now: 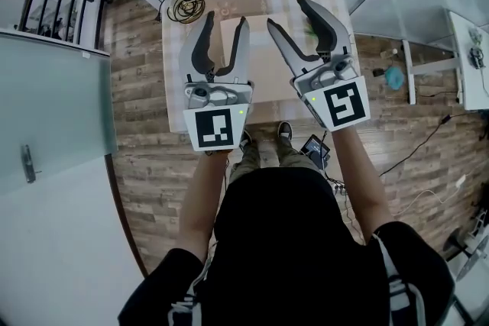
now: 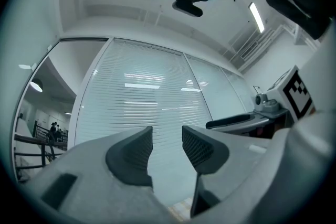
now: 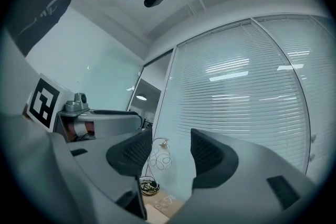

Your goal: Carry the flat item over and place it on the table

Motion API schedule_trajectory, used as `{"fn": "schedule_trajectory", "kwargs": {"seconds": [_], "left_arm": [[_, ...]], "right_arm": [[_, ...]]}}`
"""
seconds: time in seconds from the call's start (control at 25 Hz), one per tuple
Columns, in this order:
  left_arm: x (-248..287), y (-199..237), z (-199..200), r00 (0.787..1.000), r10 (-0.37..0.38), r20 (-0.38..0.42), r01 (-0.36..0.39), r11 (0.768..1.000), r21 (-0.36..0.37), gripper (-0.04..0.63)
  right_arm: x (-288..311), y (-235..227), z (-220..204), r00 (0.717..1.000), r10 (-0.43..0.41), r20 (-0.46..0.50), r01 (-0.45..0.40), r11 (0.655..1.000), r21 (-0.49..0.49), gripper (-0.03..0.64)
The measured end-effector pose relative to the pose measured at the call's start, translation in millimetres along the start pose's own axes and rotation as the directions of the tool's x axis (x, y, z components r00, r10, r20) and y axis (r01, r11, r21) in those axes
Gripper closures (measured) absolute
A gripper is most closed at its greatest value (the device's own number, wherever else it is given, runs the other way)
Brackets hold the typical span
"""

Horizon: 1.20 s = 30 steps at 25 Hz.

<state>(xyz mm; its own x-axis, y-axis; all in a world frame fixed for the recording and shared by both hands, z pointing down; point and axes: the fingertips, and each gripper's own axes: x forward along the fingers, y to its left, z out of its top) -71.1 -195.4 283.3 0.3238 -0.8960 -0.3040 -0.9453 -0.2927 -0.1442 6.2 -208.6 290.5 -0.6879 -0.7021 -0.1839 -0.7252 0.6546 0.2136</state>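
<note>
Nearest, the left gripper and right gripper hung above the table, jaws apart, empty. Beyond them the flat item, possibly cardboard, lay on the table. Lying flush, it might slip from a shallow pinch.

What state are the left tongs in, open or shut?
Open: the left tongs stand apart, only window blinds showing through the gap; nothing held.
</note>
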Motion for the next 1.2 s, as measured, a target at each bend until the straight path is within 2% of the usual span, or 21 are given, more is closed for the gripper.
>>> {"fn": "schedule_trajectory", "kwargs": {"seconds": [0.44, 0.68, 1.0, 1.2], "left_arm": [[-15.0, -11.7, -21.7, 0.999, -0.015, -0.050, 0.014, 1.000, -0.019, 0.456], [-26.3, -17.5, -32.6, 0.997, -0.020, -0.072, 0.015, 0.997, -0.069, 0.473], [-41.0, -30.2, -50.9, 0.991, -0.050, -0.120, 0.041, 0.996, -0.079, 0.509], [-52.7, -35.2, -58.0, 0.987, -0.064, -0.147, 0.054, 0.996, -0.067, 0.523]], "right_arm": [[-13.3, 11.8, -28.2, 0.999, -0.017, -0.043, 0.018, 0.999, 0.034, 0.439], [-25.2, 22.4, -48.0, 0.996, -0.013, -0.090, 0.017, 0.999, 0.043, 0.449], [-44.2, 31.2, -73.3, 0.986, -0.023, -0.165, 0.037, 0.996, 0.077, 0.480], [-51.8, 43.0, -78.1, 0.986, -0.003, -0.164, 0.019, 0.996, 0.091, 0.495]]}}
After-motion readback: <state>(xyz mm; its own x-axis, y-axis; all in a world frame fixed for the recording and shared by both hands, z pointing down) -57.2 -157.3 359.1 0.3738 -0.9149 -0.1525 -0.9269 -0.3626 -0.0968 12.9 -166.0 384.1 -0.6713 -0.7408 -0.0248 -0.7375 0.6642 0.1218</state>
